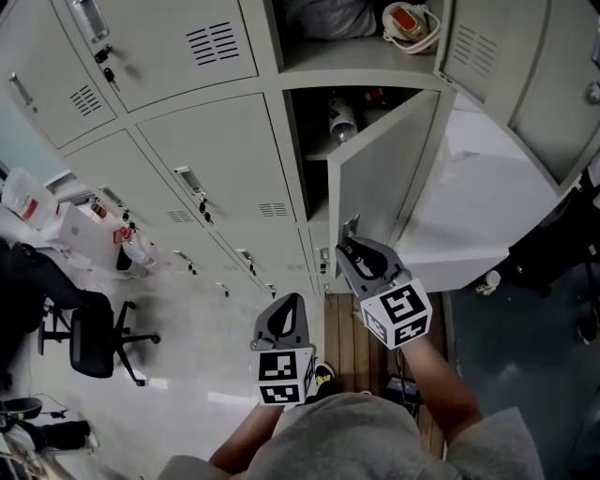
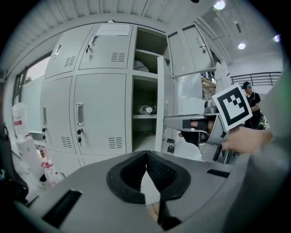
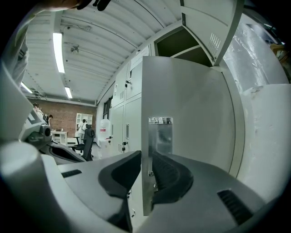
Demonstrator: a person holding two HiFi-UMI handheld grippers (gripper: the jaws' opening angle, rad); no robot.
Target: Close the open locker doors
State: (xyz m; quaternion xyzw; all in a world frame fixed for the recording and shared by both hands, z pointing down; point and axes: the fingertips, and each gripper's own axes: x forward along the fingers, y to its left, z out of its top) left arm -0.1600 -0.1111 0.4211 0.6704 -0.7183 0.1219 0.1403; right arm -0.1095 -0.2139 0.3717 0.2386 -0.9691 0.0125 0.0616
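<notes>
**Right tool on the door edge**

Closest to me, the left tool [image 1: 291,306] hangs low over the plank floor [image 1: 349,342], its pads pressed together on nothing. Ahead of it, the right tool [image 1: 350,247] pinches the free edge of the open door [image 1: 384,178], one pad on each face, beside the latch plate [image 3: 160,136]. That door stands about half open from its bay [image 1: 314,141], where a bottle [image 1: 342,120] lies on a shelf. A white wrapped block [image 1: 478,206] stands near the door's far face, on my right. Above, an upper door [image 1: 487,47] is open too, and its bay holds a white-and-orange thing [image 1: 410,26]. Keys [image 1: 202,208] hang from the shut lockers to my left, and a black chair [image 1: 94,342] stands well apart. A paper sheet [image 2: 112,30] is stuck on a top locker, its print too small to read.
</notes>
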